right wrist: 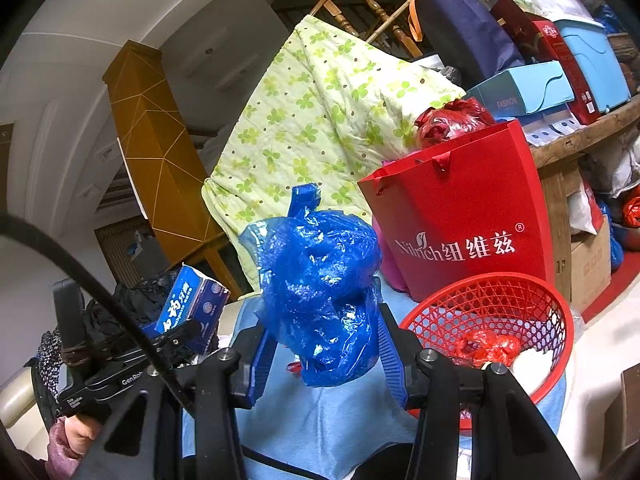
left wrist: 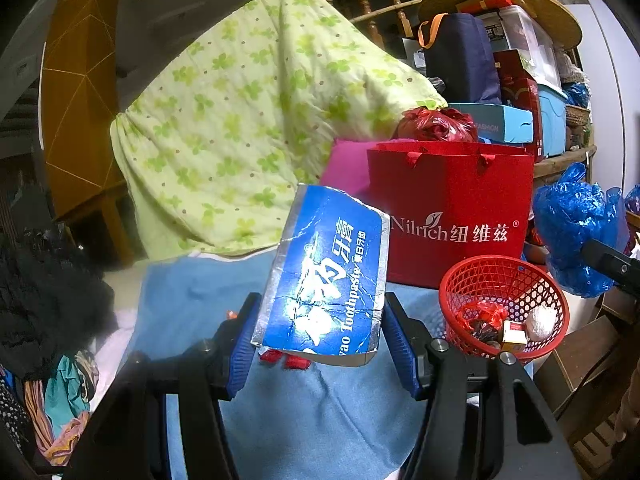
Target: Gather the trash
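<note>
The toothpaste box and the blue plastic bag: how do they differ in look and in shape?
The toothpaste box is stiff, creased card with printed white lettering and silver edges; the blue plastic bag is soft, crumpled, see-through film with no print. The box keeps flat faces and corners; the bag is a shapeless lump. Both are blue, and each is held off the cloth between a gripper's fingers.

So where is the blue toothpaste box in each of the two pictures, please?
Left wrist view: the toothpaste box fills the lower centre, held between the left claw pads.
Right wrist view: the same box is small at the lower left, left of the blue plastic bag.
Shared landmark: the red mesh basket, in front of the red paper bag.
</note>
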Available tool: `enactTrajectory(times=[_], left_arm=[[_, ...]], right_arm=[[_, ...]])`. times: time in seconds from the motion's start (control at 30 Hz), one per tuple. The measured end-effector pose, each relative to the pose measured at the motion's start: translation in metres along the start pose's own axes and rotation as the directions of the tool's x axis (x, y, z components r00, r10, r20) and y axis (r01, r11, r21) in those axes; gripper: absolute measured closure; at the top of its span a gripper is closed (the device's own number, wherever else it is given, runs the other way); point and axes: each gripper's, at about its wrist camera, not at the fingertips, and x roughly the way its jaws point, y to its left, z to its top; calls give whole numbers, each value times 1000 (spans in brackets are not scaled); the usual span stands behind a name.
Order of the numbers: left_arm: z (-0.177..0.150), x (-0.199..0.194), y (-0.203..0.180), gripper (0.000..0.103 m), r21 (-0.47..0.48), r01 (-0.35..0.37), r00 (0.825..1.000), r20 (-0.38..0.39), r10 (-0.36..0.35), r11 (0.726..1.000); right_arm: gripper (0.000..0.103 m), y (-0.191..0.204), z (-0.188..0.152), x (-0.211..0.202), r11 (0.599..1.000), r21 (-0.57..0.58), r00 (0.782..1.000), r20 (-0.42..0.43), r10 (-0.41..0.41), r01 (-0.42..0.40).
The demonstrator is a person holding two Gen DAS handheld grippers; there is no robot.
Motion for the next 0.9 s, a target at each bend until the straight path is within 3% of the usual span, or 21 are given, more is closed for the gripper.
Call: enactTrajectory(times=[0.9], left_arm=[[0, 3, -1, 42, -15, -1, 1000, -6, 1, 1000]], right_arm=[[53, -6, 2, 1, 1000, -2, 1000, 12, 0, 0]])
